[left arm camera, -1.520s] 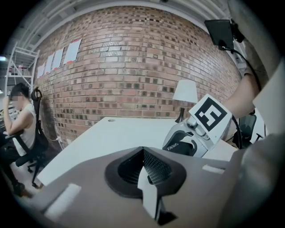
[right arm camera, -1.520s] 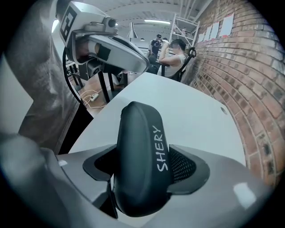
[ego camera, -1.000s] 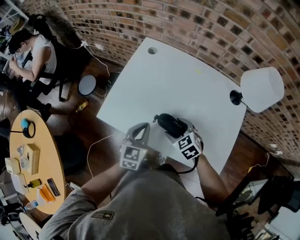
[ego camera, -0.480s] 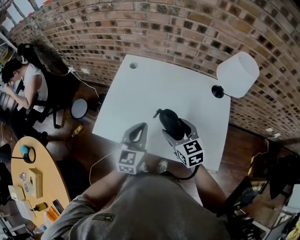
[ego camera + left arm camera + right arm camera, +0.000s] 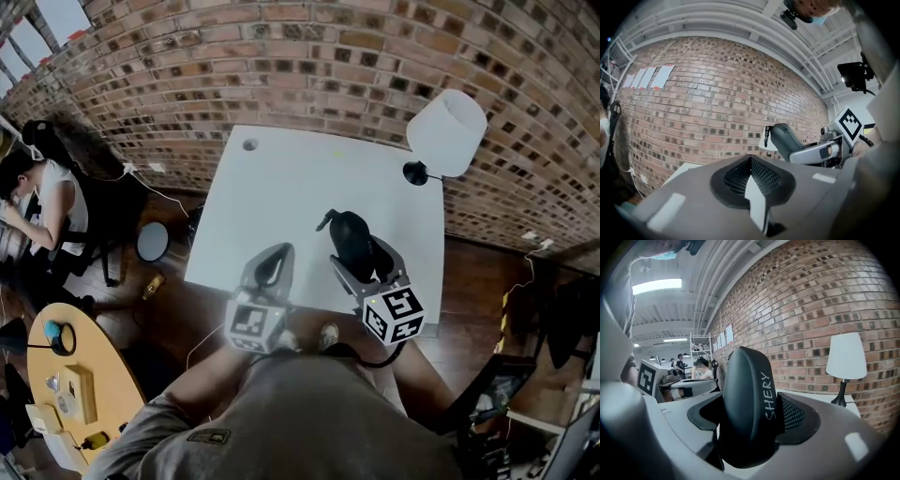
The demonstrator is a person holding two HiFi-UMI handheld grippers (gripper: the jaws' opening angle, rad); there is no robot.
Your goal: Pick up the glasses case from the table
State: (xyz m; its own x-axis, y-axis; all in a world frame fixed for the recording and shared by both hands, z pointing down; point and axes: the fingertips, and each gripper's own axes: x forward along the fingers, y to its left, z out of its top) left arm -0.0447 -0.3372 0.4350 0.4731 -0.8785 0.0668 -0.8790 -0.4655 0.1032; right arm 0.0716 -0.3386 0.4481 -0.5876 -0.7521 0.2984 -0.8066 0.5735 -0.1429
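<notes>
We see a long brick wall across the far side of the room, with a dark wooden floor below it and white ceiling beams above in the left claw view. A strip light glows on the ceiling.

A white worktop stands with its far edge against the wall. Its surface is bare and matt. A round wooden worktop sits at the lower left with small items on it, well apart from the white one. A person sits on a chair at the far left, and thin cables trail over the floor between that chair and the white worktop.

1 lamp with a white shade stands on a black base at the far right corner of the white worktop.

We hold 2 claws over the near edge. The right claw stands wide, with its pads pressed on both sides of the black glasses case. The case stands on end between them, held up off the white worktop, with the lettering SHERY along its side. The left claw, just beside it, has its tips drawn together on nothing.

A small round hole marks the far left corner of the white worktop.
</notes>
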